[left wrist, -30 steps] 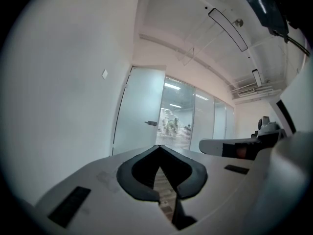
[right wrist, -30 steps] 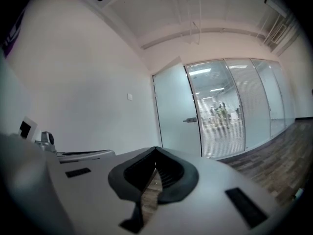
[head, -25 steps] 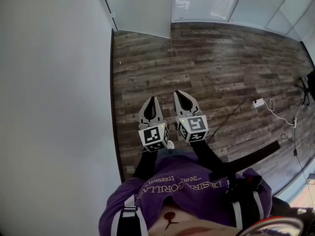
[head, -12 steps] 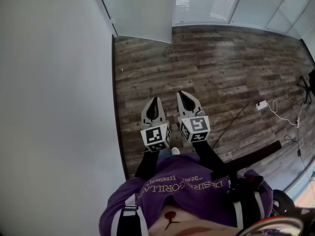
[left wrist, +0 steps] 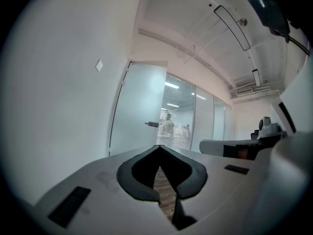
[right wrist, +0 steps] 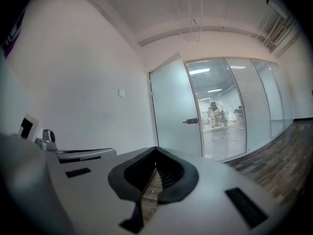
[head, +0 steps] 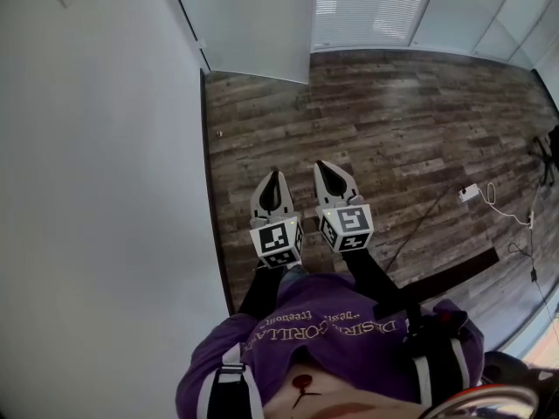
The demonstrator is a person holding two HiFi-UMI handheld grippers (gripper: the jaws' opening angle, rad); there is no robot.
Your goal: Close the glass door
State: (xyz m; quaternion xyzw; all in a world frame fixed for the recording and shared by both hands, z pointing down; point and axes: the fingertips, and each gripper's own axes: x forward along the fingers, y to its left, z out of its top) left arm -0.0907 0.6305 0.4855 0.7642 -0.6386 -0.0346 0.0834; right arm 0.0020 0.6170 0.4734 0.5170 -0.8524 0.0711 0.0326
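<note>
On a grey-brown wood-plank floor (head: pixel 393 120), beside a smooth white wall (head: pixel 96 190), both grippers sit side by side, pointing about level toward the frosted glass door (head: pixel 253 20). Left gripper (head: pixel 274 175): white shell, dark curved pads, jaws pressed together at the tips, nothing between. Right gripper (head: pixel 320 165): same build, jaws also together, empty. The door is a tall flat frosted pane angled out from the wall's end, with a dark lever handle (left wrist: pixel 152 124) near its free edge. It stands ahead of both jaw pairs, well apart, untouched. Slatted blinds (head: pixel 371 7) show behind clear glass right of the door. White adapter (head: pixel 470 192) with thin cable on floor, far right
</note>
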